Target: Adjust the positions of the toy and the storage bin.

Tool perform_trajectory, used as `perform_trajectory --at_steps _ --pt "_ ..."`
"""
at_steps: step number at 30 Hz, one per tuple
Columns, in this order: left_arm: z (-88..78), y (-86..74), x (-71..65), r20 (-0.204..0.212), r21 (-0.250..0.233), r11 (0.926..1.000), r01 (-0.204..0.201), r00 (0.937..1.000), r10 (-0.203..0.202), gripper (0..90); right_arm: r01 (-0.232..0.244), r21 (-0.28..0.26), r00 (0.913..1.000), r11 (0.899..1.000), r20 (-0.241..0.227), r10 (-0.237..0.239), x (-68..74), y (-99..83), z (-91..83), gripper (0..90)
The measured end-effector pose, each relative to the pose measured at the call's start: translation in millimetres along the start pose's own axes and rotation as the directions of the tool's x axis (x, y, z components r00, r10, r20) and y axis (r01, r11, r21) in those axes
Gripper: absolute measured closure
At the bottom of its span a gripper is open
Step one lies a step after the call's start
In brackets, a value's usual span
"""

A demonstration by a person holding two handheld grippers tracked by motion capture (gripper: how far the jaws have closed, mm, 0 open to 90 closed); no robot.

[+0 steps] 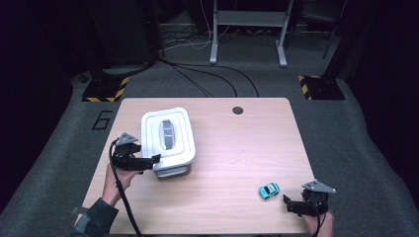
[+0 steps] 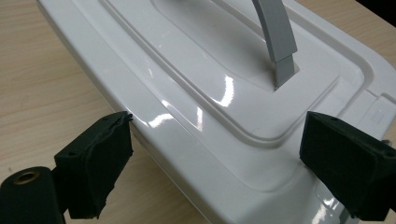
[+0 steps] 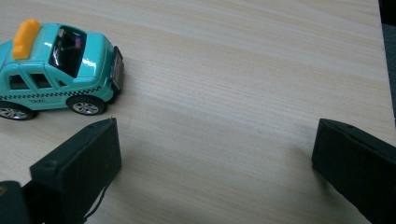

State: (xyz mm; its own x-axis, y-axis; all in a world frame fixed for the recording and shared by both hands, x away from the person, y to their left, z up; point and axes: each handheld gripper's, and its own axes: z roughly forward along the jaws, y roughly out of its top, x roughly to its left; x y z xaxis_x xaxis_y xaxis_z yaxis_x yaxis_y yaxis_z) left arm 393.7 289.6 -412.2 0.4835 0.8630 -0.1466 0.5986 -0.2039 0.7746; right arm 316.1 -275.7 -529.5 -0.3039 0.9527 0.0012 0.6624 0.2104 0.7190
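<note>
The white lidded box (image 1: 168,141) sat left of centre in the high view, on the pale wooden table (image 1: 237,148), its long side running up and down the frame, with a grey handle (image 1: 168,134) lying along the middle of the lid. The left gripper (image 1: 148,160) was at the box's lower left corner, and in the left gripper view its jaws stood wide apart with that corner of the lid (image 2: 224,107) between them, one pad hard by the lid's rim, the other over its far edge; I could not tell whether either pad actually pressed on it. The grey handle (image 2: 278,42) rose from its slot near the top of that view. Down in the lower right of the high view, a small turquoise toy taxi (image 1: 269,190) stood on the table, well apart from the box. The right gripper (image 1: 291,205) lay just beside it, lower and to the right, jaws spread wide and holding nothing; in the right gripper view the taxi (image 3: 56,70), with its orange roof sign, sat at the upper left, outside the jaws, bare tabletop between them.
</note>
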Motion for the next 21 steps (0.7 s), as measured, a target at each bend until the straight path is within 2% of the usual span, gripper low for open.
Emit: perform_trajectory --at_steps 3,4,7,10,17,21 --pt "-0.2 -0.6 -7.3 0.005 0.003 0.9998 -0.018 0.9998 0.018 9.0 -0.002 0.0 1.0 1.0 -0.001 0.002 0.0 0.0 0.0 0.7" --pt "-0.4 -0.5 -12.9 0.01 0.005 0.9992 -0.039 0.9992 0.038 8.4 0.0 0.0 1.0 1.0 -0.001 0.0 0.0 0.0 0.0 0.7" --pt "-0.6 0.2 -18.4 0.021 0.012 0.998 -0.062 0.9978 0.062 6.8 0.0 0.001 1.0 1.0 -0.001 0.0 -0.1 0.0 -0.1 0.7" --pt "-3.1 3.3 -24.5 -0.016 0.03 0.9907 -0.133 0.9909 0.133 4.7 0.0 0.0 1.0 1.0 -0.001 0.0 0.0 0.0 0.0 0.8" --pt "-11.5 13.3 -18.0 -0.041 0.017 0.9844 -0.175 0.9836 0.176 4.6 -0.002 0.0 1.0 1.0 -0.001 0.002 0.0 0.0 -0.1 0.9" --pt "-10.1 24.3 -12.5 -0.053 0.031 0.9729 -0.229 0.9716 0.23 6.6 -0.003 0.0 1.0 1.0 -0.002 0.003 -0.1 0.0 -0.1 0.9"
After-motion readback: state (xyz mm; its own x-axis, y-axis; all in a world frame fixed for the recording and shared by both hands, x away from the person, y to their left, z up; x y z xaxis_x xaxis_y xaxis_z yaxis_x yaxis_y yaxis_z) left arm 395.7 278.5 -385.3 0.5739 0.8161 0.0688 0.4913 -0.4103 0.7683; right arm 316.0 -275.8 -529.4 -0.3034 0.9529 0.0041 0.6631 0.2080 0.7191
